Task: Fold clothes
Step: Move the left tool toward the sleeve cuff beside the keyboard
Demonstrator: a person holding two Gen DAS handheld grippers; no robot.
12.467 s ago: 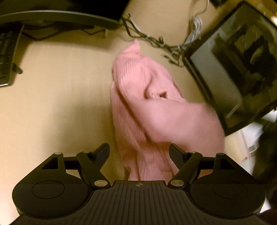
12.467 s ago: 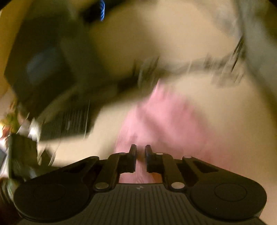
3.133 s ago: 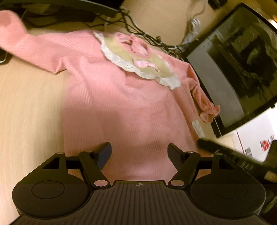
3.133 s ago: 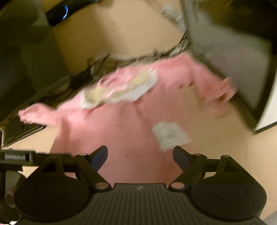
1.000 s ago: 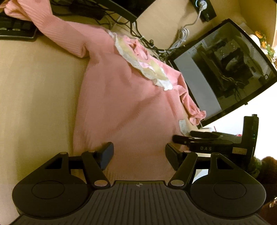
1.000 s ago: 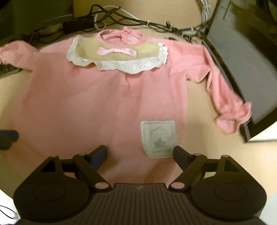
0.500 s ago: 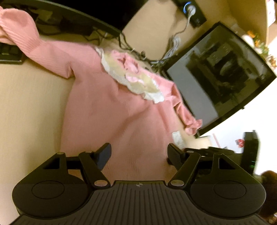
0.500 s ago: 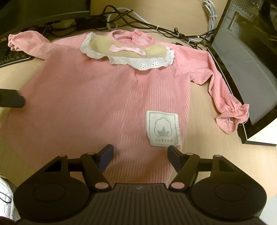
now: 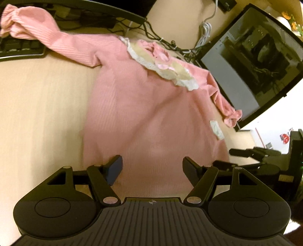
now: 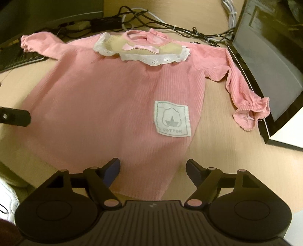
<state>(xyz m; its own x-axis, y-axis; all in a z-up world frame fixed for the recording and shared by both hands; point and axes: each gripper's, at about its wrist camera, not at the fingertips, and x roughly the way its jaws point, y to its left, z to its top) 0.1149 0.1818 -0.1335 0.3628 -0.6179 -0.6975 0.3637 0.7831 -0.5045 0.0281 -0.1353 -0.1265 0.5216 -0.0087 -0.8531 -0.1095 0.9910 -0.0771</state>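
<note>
A pink ribbed child's top (image 10: 106, 102) lies spread flat, front up, on the wooden desk (image 10: 223, 151). It has a cream lace collar (image 10: 144, 51) and a white cotton label (image 10: 172, 119). It also shows in the left wrist view (image 9: 147, 117). Its left sleeve (image 9: 43, 36) rests on a keyboard; its right sleeve (image 10: 246, 98) lies against a computer case. My left gripper (image 9: 152, 166) is open and empty over the hem's left part. My right gripper (image 10: 153, 170) is open and empty over the hem's right corner; it also shows at the right of the left wrist view (image 9: 246, 153).
A black computer case with a glass side (image 10: 269, 62) stands at the right. A tangle of cables (image 10: 151, 20) runs along the back. A keyboard (image 10: 17, 58) lies at the back left under the sleeve. A monitor base (image 9: 75, 5) is behind it.
The top went from a bunched heap to lying spread flat. In the last second both open grippers shifted slightly near the hem; the top stayed still.
</note>
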